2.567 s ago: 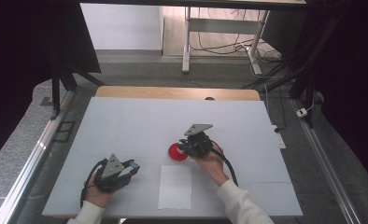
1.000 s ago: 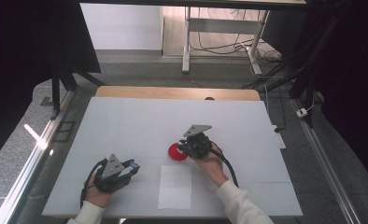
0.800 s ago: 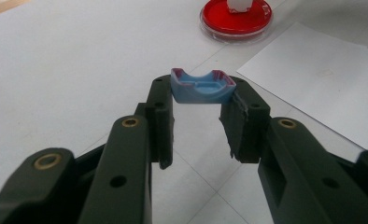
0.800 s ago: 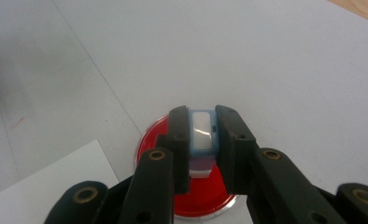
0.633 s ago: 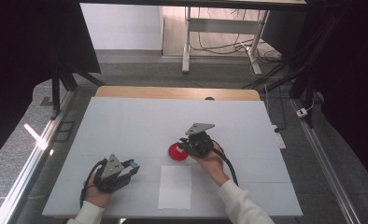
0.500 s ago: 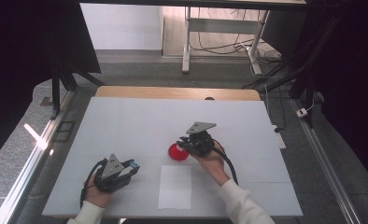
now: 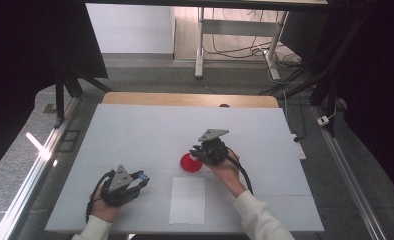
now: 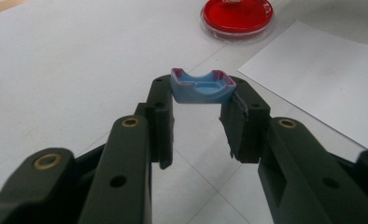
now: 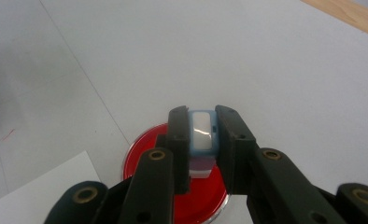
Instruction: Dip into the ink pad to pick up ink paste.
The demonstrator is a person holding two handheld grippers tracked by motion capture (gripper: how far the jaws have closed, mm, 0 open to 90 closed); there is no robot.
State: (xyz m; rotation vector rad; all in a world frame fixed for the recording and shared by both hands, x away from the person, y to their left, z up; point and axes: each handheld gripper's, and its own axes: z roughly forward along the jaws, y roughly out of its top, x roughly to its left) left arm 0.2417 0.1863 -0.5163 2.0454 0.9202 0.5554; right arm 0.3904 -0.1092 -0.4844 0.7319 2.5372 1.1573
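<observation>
My left gripper (image 7: 137, 179) rests low on the table at the front left, shut on a small blue cradle-shaped piece (image 8: 201, 88) with red smears on its rim. In the left gripper view that piece spans the gap between the two jaw tips of my left gripper (image 8: 203, 93). Near the table's middle, my right gripper (image 7: 196, 152) hangs over a round red dish (image 7: 191, 163). Its jaws are shut on a small blue-framed block with a white face (image 9: 201, 133), held just above the red dish (image 9: 142, 149).
A white sheet of paper (image 7: 187, 200) lies flat in front of the red dish, between the two hands. A wooden strip (image 7: 185, 99) runs along the table's far edge. A dark stand and cables are beyond it.
</observation>
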